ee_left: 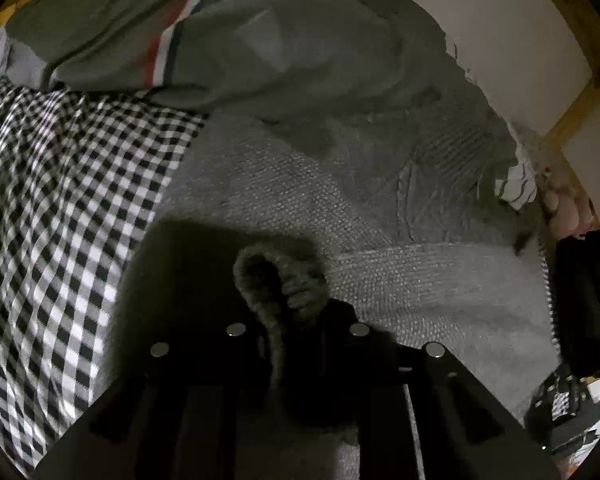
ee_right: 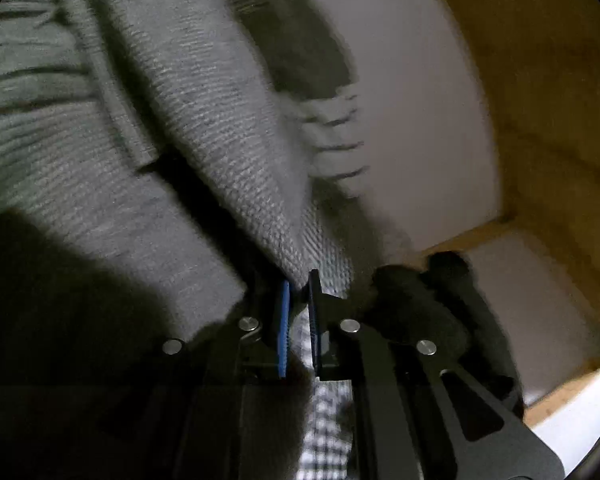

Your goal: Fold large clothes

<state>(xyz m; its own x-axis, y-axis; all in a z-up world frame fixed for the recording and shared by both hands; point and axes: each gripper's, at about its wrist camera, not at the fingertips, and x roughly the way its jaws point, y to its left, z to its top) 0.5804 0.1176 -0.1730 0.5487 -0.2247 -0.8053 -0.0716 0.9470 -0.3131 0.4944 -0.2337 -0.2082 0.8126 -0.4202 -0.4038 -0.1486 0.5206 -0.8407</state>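
A large grey knitted sweater (ee_left: 340, 200) lies spread over the middle of the left wrist view. My left gripper (ee_left: 296, 312) sits at the bottom in shadow, shut on a rolled loop of the sweater's knit edge (ee_left: 278, 276). In the right wrist view the same grey sweater (ee_right: 204, 120) runs from the upper left down to my right gripper (ee_right: 300, 292). Its blue pads (ee_right: 284, 316) are pressed on a narrow fold of the knit. A white cuff with dark stripes (ee_right: 332, 140) lies beside the sweater.
A black-and-white checked cloth (ee_left: 60, 200) covers the left side. A grey garment with a red, white and blue stripe (ee_left: 140, 40) lies at the top. A white surface (ee_left: 500, 40) with a wooden frame (ee_left: 580, 100) lies beyond. A dark object (ee_left: 584, 300) sits at the right edge.
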